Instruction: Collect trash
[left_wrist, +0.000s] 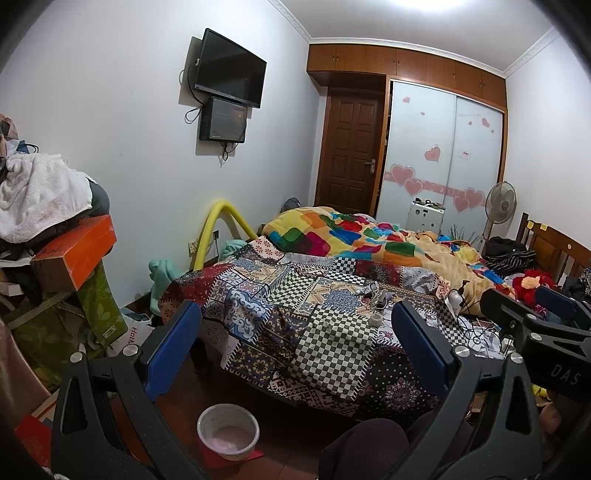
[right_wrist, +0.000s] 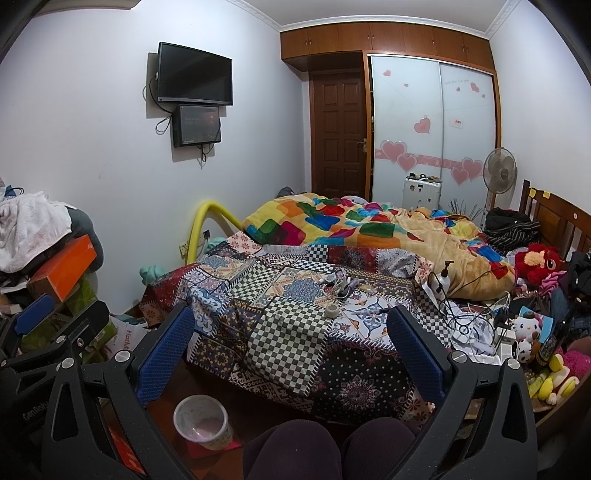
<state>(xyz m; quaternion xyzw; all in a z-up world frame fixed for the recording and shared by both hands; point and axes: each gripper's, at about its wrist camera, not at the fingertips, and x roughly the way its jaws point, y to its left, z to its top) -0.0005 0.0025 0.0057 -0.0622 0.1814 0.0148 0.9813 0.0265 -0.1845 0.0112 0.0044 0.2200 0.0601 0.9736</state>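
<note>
Both hand-held grippers hang above the foot of a cluttered bed, jaws spread wide and holding nothing: the left gripper (left_wrist: 295, 347) and the right gripper (right_wrist: 291, 341) each frame the same stretch of patchwork bedspread (right_wrist: 288, 332) between blue-padded fingers (left_wrist: 173, 347). The likeliest trash, a loose scatter of small pale scraps and wrappers (right_wrist: 341, 286), lies ahead of and beyond both fingertip pairs on the bedspread, strung out roughly across the bed from left to right, with a small grey roll of tape (right_wrist: 332, 311) just nearer; what each scrap is cannot be told at this size. From the right wrist view the scatter sits close to centre between the fingers, and from the left wrist view it lies toward the right finger, so the right hand looks the better placed for a forward reach. The white round plastic bin (right_wrist: 201, 421) with a pale liner stands on the dark floor below and to the left, near the person's knees (right_wrist: 325, 450), closer to the left hand. The soft, wrinkled fabric may bunch under a pinch. Around it: a bright multicoloured blanket (right_wrist: 332, 221), a wall-mounted television (right_wrist: 195, 74), and a frosted sliding wardrobe (right_wrist: 432, 129) with pink hearts.
</note>
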